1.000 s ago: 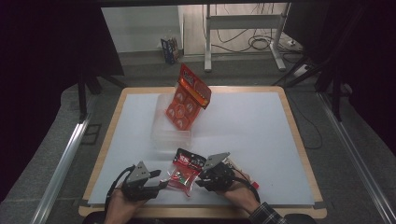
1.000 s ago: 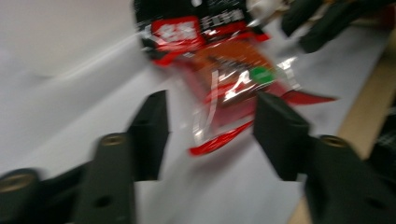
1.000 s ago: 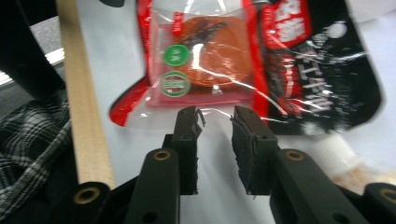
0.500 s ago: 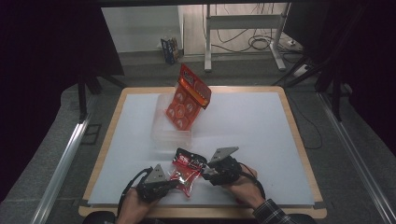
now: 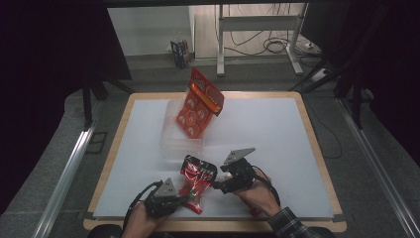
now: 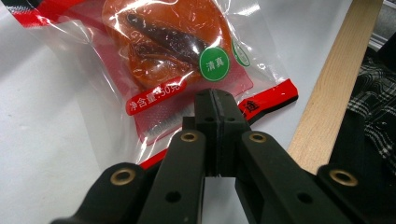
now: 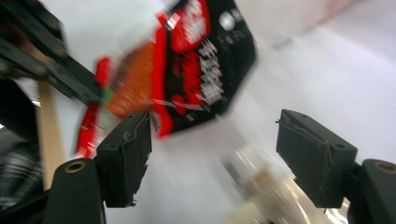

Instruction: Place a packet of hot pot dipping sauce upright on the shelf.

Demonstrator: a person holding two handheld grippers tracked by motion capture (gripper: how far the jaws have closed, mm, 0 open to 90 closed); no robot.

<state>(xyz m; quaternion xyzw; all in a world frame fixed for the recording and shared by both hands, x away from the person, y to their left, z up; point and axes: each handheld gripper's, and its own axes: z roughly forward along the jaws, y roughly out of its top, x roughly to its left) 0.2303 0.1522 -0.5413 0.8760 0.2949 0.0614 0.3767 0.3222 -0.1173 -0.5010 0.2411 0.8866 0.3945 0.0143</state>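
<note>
Snack packet point(image 5: 197, 181) lower centre of high view, glossy clear-and-red film, flat | left hand-held gripper point(image 5: 174, 198) pressed together on its red bottom seam, likely the firmest edge | right hand-held gripper point(image 5: 221, 179) jaws have just been opening, spread beside the packet, nothing between | white bench point(image 5: 277, 134) | orange bag point(image 5: 199, 105) leaning in clear bin point(image 5: 171, 134), upper centre

On the white wooden-rimmed table point(image 5: 277, 124) the red-and-black plastic snack packet point(image 5: 197, 182) lies near the near edge, between the left gripper point(image 5: 184, 198) and the right gripper point(image 5: 217, 184). Farther away, left of centre, the orange printed bag point(image 5: 198, 105) stands in a clear plastic box point(image 5: 174, 136).
</note>
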